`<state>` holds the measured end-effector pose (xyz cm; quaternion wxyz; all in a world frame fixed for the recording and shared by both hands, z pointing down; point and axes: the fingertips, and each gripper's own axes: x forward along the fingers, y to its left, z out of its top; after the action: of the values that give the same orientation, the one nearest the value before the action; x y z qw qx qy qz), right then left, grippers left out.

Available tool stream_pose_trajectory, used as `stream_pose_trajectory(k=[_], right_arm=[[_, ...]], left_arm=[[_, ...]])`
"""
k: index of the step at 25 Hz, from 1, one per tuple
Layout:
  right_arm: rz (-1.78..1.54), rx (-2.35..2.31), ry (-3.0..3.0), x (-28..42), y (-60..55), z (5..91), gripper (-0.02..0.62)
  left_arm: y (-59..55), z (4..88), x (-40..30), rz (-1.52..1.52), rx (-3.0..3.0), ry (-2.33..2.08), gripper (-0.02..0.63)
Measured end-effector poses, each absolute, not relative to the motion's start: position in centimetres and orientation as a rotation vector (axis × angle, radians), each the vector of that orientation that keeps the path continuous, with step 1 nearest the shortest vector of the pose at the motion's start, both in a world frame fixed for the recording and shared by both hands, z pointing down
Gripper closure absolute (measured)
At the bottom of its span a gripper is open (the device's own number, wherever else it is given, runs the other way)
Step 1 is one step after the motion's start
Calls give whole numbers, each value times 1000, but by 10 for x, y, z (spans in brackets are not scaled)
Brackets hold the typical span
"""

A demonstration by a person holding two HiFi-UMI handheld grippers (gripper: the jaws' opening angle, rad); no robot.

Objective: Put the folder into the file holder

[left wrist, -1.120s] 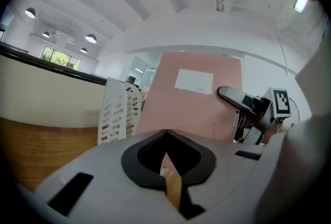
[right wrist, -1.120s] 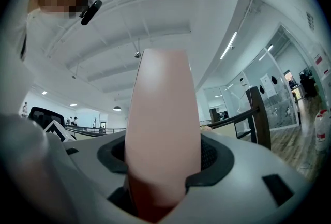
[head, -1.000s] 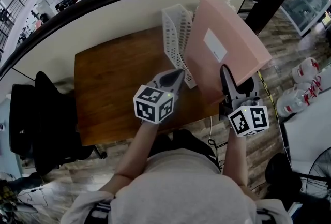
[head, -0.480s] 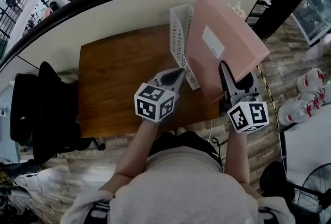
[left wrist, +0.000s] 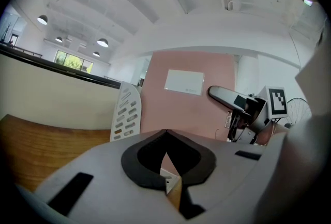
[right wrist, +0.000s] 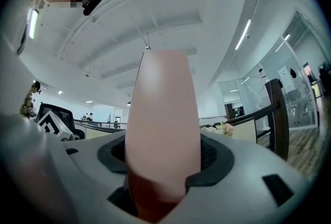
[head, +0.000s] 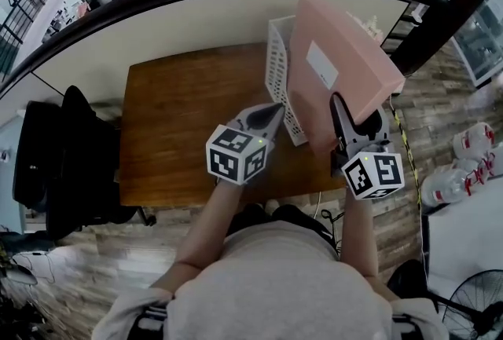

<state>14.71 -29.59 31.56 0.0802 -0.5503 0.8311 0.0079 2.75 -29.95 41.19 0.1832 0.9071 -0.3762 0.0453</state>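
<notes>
Right gripper (head: pixel 339 115) is clamped on the near edge of the pink folder (head: pixel 346 63), jaws spread wide by its thickness. The folder is held upright over the table's (head: pixel 181 122) far right corner, right beside the white file holder (head: pixel 278 73); I can't tell if it's in a slot. Left gripper (head: pixel 272 112) has its jaws together and empty, tips at the holder's near end.

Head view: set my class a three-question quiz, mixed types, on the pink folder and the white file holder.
1. True or false: the pink folder lies flat on the wooden table.
2. What clamps the folder? A right gripper B bare hand C nothing
3. In the head view, the white file holder shows ___ of the folder.
Key: 1 false; 2 A; 3 left.
</notes>
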Motion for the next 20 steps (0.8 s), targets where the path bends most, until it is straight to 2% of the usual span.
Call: stream_pose_trajectory(k=[20], right_arm=[[66,-1601,2512,126,-339,321,304]], left_arm=[[-329,415,19,125,2519,-1149,594]])
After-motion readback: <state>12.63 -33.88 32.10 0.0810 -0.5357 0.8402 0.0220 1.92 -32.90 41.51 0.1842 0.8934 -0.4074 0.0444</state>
